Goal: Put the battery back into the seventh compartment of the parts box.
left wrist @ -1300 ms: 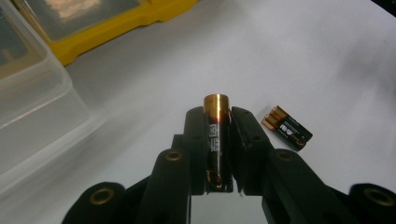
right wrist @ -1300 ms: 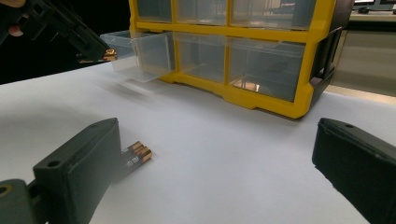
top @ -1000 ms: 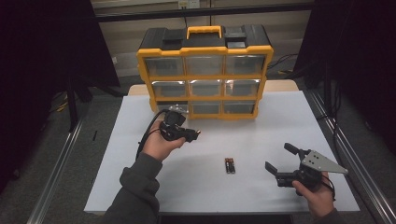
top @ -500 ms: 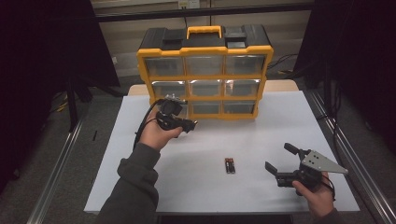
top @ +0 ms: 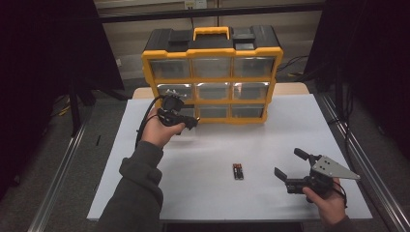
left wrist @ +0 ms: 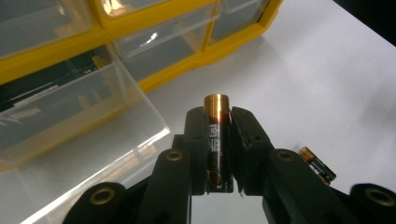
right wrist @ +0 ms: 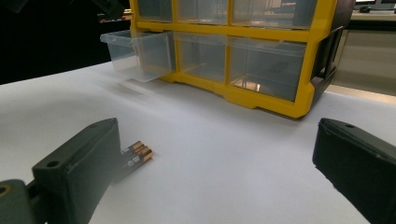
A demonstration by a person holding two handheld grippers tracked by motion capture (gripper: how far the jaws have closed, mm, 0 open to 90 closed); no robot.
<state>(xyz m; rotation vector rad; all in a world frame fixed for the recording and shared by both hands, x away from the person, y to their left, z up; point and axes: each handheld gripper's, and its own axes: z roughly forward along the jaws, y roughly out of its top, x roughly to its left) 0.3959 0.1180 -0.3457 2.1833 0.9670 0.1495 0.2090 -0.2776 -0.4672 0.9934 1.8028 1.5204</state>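
Left claw (top: 186, 121), seen from the high view, had moved up the white worktop (top: 270, 145) since a second earlier and now hung right in front of the lower left corner of the yellow drawer organiser (top: 212, 72). The right claw (top: 290, 166) had stayed where it was near the worktop's front right, jaws spread apart and gripping nothing. Two loose batteries (top: 237, 171) lay side by side between the two hands, unmoved.

From the left gripper view, the left claw (left wrist: 219, 135) was clenched on a battery (left wrist: 216, 140), which stood upright between the jaws with its copper end up. A clear drawer (left wrist: 70, 121) stood pulled out of the organiser just left of the jaws.

From the right gripper view, the right claw (right wrist: 215, 154) was wide open above the worktop, the loose batteries (right wrist: 136, 154) lying just beside its left jaw, and the drawer (right wrist: 140, 53) jutting from the bottom row.
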